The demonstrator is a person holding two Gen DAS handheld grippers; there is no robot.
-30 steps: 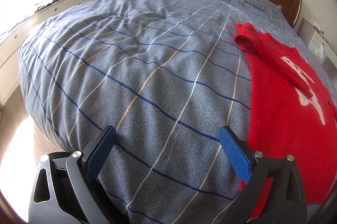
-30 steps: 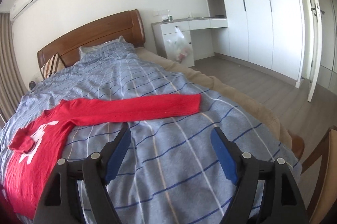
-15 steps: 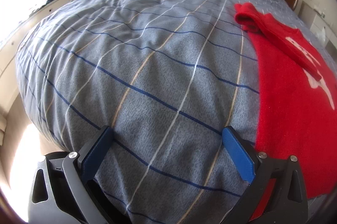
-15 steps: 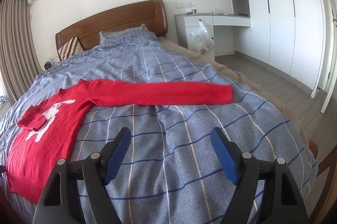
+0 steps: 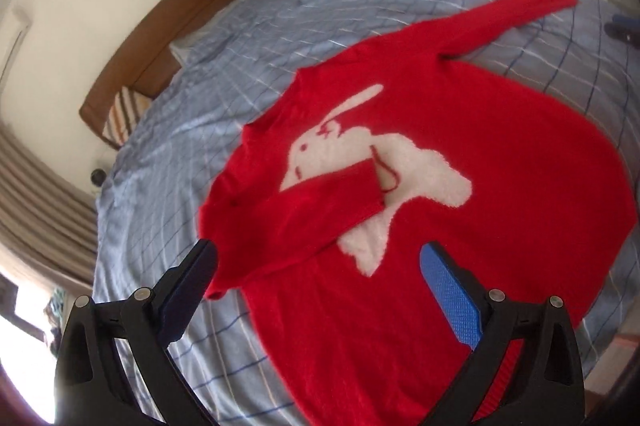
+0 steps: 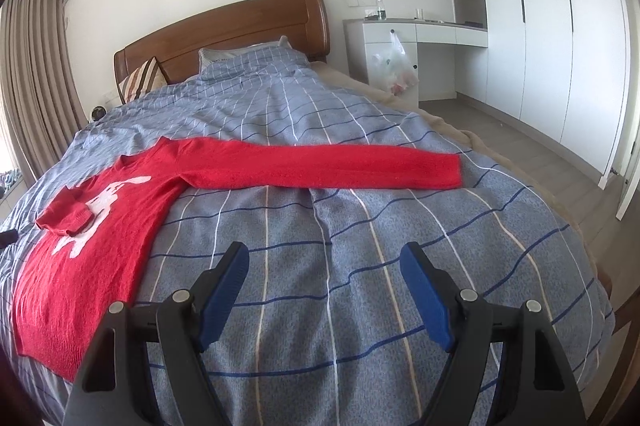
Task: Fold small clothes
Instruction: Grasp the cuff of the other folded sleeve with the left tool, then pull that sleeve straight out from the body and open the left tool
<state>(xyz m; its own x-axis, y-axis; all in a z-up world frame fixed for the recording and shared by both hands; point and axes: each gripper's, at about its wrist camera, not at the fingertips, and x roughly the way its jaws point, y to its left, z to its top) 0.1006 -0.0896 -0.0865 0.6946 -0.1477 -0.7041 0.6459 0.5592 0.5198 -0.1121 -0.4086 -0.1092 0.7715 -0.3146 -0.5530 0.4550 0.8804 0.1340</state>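
Sweater flat on bed, centre of left view; one sleeve already folded over white rabbit, so body ready for next fold.
Your left gripper hangs above folded sleeve, jaws apart, nothing held.
Your right gripper jaws wide, empty, over bare quilt, lower centre.
Only right view shows other sleeve whole, stretched toward frame right, likely next to fold.

1. Left gripper: black plastic frame with round silver screws, two flat blue textured fingers
2. Right gripper: matching black frame, silver screws, blue fingers
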